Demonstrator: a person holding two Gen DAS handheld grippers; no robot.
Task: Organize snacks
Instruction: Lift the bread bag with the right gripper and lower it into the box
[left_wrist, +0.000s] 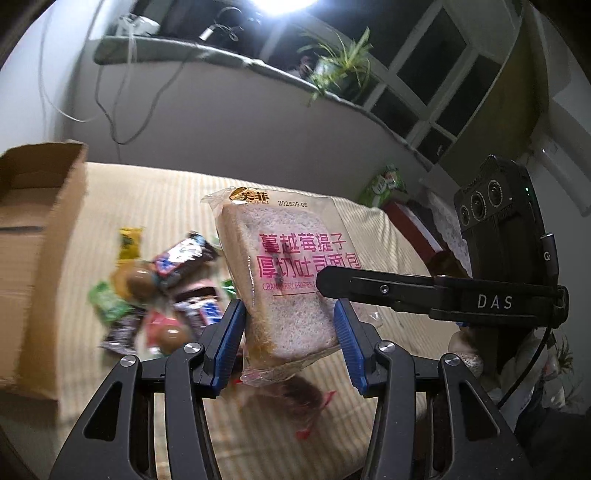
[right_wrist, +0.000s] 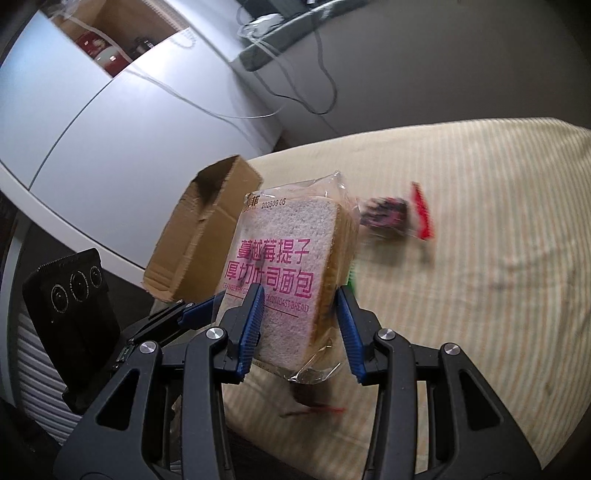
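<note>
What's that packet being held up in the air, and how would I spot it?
Start at the striped beige cloth with the open cardboard box at one side. Above it, blue-padded fingers hold a clear packet of thick sliced bread. Unlike the small candy wrappers lying below, it is large, pale, with pink lettering.

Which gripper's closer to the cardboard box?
Left. The left gripper sits on the cardboard box side of the bread packet; the right gripper reaches in from the far side.
</note>
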